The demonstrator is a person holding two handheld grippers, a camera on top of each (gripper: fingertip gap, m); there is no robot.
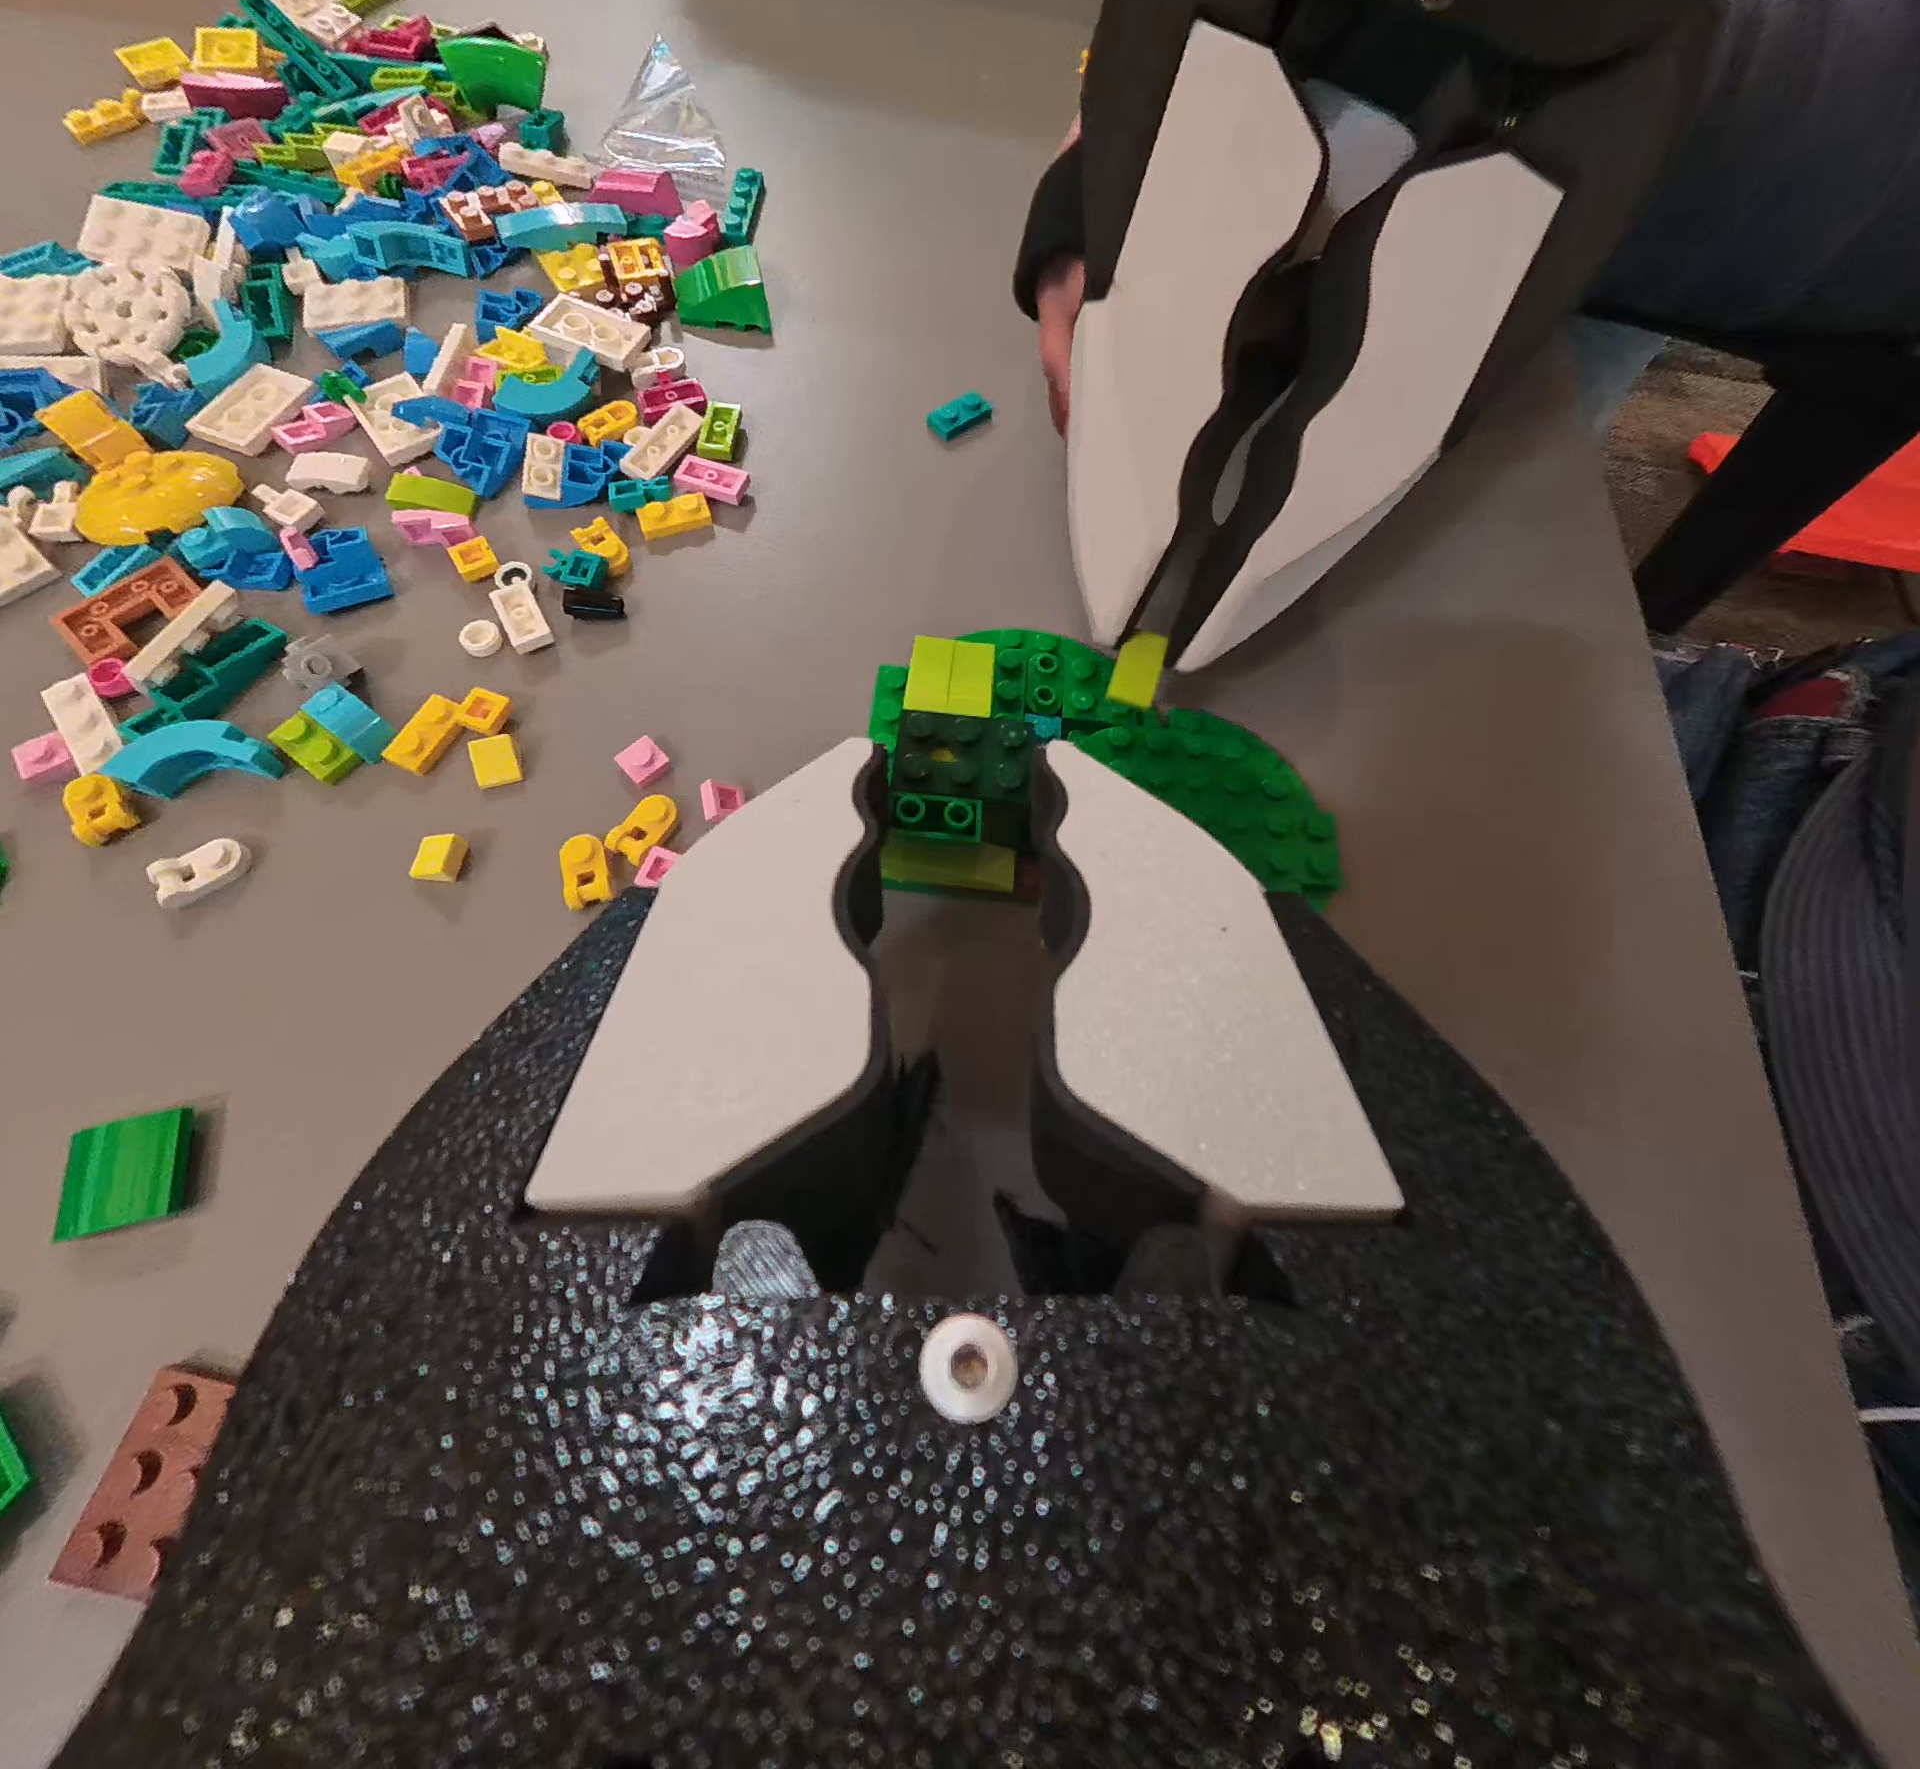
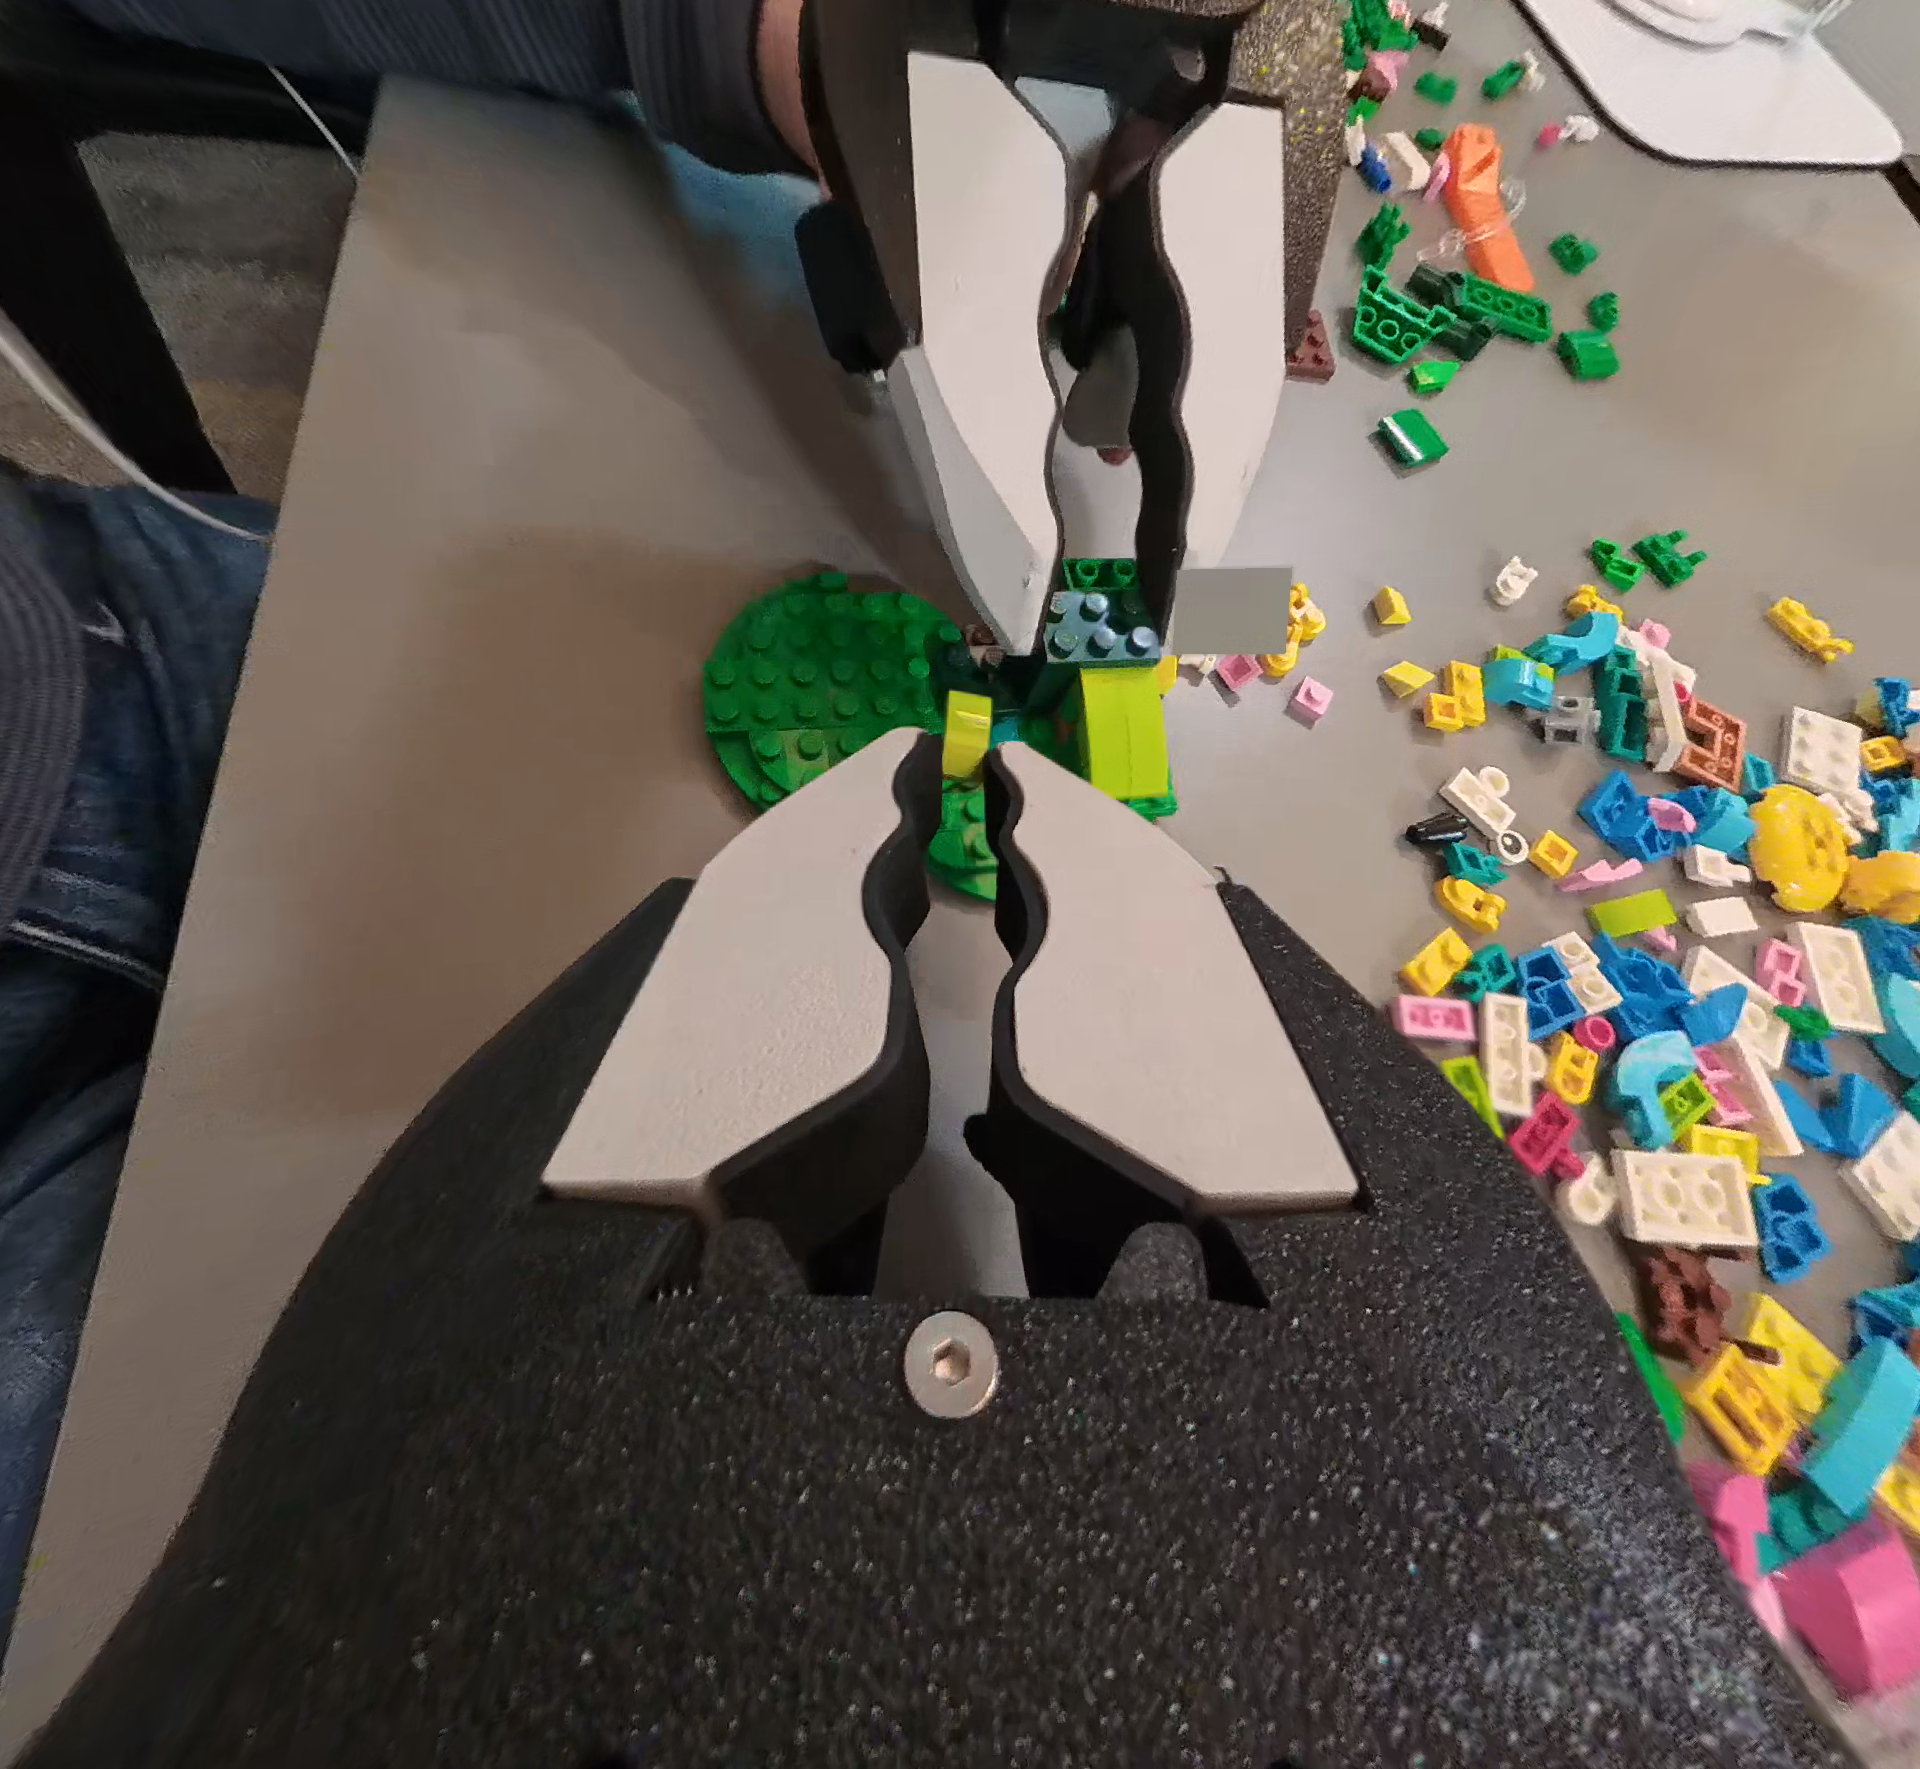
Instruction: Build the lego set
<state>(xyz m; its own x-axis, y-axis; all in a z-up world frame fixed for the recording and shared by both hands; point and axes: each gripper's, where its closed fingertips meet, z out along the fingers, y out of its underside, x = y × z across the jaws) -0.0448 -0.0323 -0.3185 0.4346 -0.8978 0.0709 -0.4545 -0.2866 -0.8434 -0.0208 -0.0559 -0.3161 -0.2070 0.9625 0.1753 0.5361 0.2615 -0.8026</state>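
Note:
A small build of dark green bricks (image 1: 951,784) with a lime tile (image 1: 951,675) on it stands on a round green baseplate (image 1: 1226,784) near the table's right edge. My left gripper (image 1: 958,763) is shut on the sides of the build; it also shows in the right wrist view (image 2: 1091,613), coming down from above. My right gripper (image 2: 961,748) is shut on a small lime piece (image 2: 966,727) and holds it on or just above the baseplate (image 2: 810,670), beside the build (image 2: 1101,639). In the left wrist view the right gripper (image 1: 1148,654) reaches in from the far side.
A big pile of loose coloured bricks (image 1: 312,317) covers the table's left; it also shows in the right wrist view (image 2: 1714,992). A green tile (image 1: 125,1169), a brown brick (image 1: 135,1491) and a teal plate (image 1: 958,415) lie apart. Green pieces (image 2: 1455,306) and a white mat (image 2: 1662,5) lie farther off. Less than 4 cm separates the two grippers' tips.

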